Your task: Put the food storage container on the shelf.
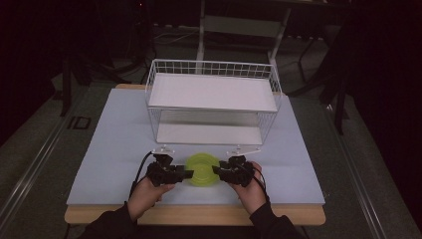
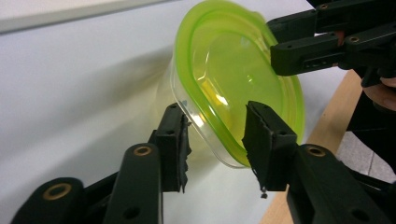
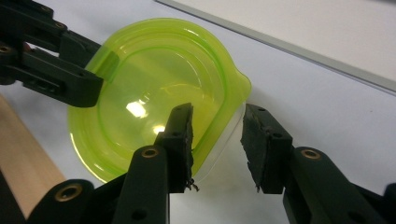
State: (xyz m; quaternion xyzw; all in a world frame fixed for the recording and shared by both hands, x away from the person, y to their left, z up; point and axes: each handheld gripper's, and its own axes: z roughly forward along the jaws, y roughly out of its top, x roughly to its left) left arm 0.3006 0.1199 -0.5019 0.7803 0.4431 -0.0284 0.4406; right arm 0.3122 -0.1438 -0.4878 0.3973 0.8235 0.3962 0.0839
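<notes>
A translucent lime-green bowl (image 1: 201,169) sits on the white table top near the front edge, between my two grippers. My left gripper (image 1: 188,174) comes at it from the left and my right gripper (image 1: 217,170) from the right. In the left gripper view, the left gripper (image 2: 217,135) is open, its jaws straddling the near rim of the bowl (image 2: 233,74), while the right gripper (image 2: 275,39) straddles the far rim. In the right gripper view, the right gripper (image 3: 217,135) is open astride the rim of the bowl (image 3: 154,84), opposite the left gripper (image 3: 93,65).
A white wire rack (image 1: 211,99) with two shelves stands just behind the bowl at mid-table. The wooden table edge (image 1: 199,214) runs close under the person's hands. Dark floor and furniture legs surround the table.
</notes>
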